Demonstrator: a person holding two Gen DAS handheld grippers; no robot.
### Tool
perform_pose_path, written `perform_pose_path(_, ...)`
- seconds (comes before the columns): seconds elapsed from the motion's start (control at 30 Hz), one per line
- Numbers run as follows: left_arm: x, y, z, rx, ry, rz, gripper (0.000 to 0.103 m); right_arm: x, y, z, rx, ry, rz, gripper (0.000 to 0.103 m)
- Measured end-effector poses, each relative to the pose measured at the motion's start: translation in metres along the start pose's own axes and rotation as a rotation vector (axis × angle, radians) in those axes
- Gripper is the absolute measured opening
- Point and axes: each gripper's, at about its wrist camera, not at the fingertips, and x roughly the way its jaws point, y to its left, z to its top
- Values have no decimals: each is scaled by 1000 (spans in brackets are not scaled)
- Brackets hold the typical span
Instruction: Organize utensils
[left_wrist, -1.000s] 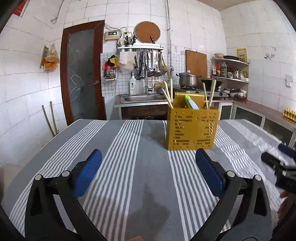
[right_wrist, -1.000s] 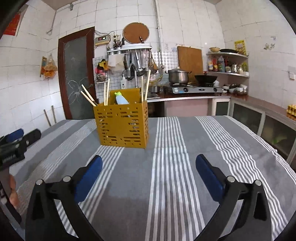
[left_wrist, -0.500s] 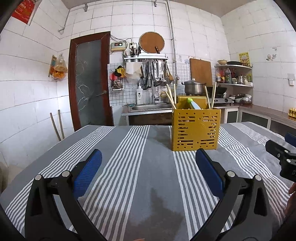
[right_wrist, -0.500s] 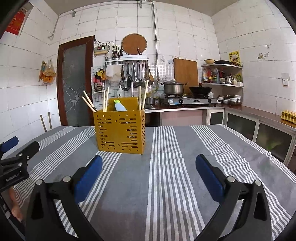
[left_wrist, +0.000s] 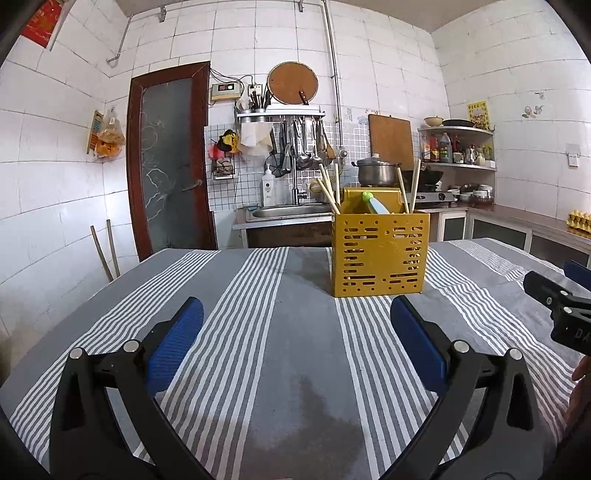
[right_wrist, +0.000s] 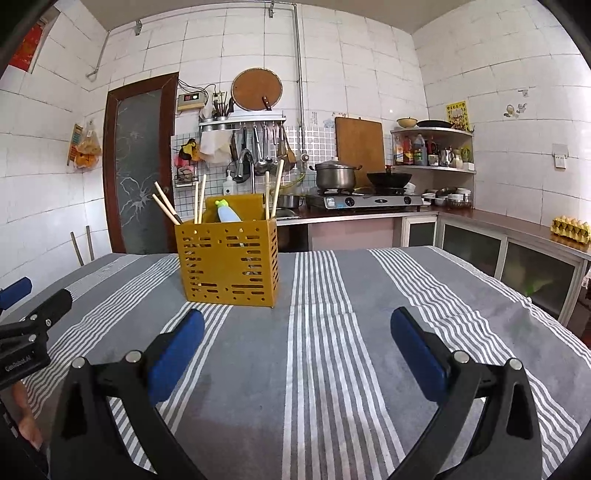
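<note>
I've tilted both cameras up since a second ago. My left gripper (left_wrist: 295, 332) and right gripper (right_wrist: 297, 334) gape, empty. The yellow holder (left_wrist: 380, 254) stands far-centre on the striped cloth (left_wrist: 280, 332); its chopsticks (left_wrist: 328, 194) point upward, leaning slightly.

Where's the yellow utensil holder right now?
The yellow utensil holder stands on the striped tablecloth, ahead-right in the left wrist view, ahead-left in the right wrist view.
</note>
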Motion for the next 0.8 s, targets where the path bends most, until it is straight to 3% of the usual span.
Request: perform_pose_path(0.8,-5,9,1,-44,-33,-14,98,-10,2,2,-17,-32,-12,99)
